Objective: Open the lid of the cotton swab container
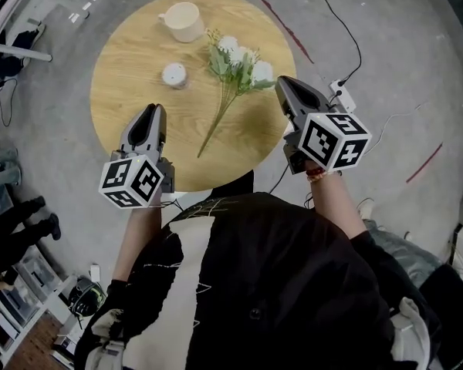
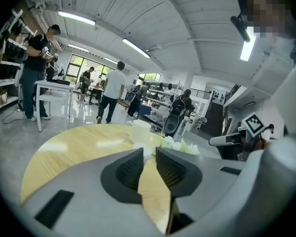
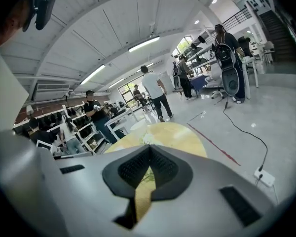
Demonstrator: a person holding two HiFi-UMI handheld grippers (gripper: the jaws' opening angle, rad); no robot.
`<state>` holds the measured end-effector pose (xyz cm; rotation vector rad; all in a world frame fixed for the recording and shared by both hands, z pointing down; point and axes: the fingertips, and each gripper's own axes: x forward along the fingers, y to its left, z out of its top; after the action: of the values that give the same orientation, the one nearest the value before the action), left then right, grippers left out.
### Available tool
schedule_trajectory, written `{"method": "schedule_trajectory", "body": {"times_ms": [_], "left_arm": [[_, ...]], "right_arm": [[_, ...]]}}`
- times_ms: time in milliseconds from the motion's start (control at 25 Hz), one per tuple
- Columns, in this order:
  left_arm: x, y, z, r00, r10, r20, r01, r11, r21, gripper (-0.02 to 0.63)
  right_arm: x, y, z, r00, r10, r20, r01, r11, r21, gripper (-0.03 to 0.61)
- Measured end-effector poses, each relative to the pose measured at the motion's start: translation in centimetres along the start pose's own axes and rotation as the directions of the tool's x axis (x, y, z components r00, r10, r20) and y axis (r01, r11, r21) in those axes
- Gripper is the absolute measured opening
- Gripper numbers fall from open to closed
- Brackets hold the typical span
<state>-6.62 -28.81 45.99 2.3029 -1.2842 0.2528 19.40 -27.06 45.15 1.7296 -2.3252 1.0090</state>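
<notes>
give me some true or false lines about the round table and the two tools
1. The cotton swab container stands on the table, touched by neither tool. True.
2. The mug sits between the two tools. False: it stands near the table's far edge, beyond the container.
3. The right tool has its jaws shut with nothing between them. True.
4. The left tool grips a flower stem. False: its jaws stand slightly apart and empty, and the flowers lie on the table off to its right.
5. The table is square. False: it is round.
</notes>
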Motion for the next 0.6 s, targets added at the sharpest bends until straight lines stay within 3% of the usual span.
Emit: {"method": "schedule_trajectory", "body": {"times_ms": [80,320,600], "left_arm": [[0.7,0.2,-0.9,0.999,-0.016,-0.028,0.016,1.000,-0.008,0.149],[3.1,1.1,-3.1,0.993,-0.031,-0.114,0.031,1.000,-0.002,0.249],[5.4,1.7,-4.2,0.987,-0.025,-0.161,0.035,0.998,0.056,0.302]], "right_arm": [[0.4,-0.4,-0.1,1.000,-0.007,-0.004,0.007,1.000,0.008,0.006],[0.9,-1.1,1.2,1.000,-0.025,-0.002,0.025,1.000,-0.011,0.006],[1.2,-2.0,1.4,0.999,-0.047,-0.024,0.047,0.999,-0.024,0.006]]}}
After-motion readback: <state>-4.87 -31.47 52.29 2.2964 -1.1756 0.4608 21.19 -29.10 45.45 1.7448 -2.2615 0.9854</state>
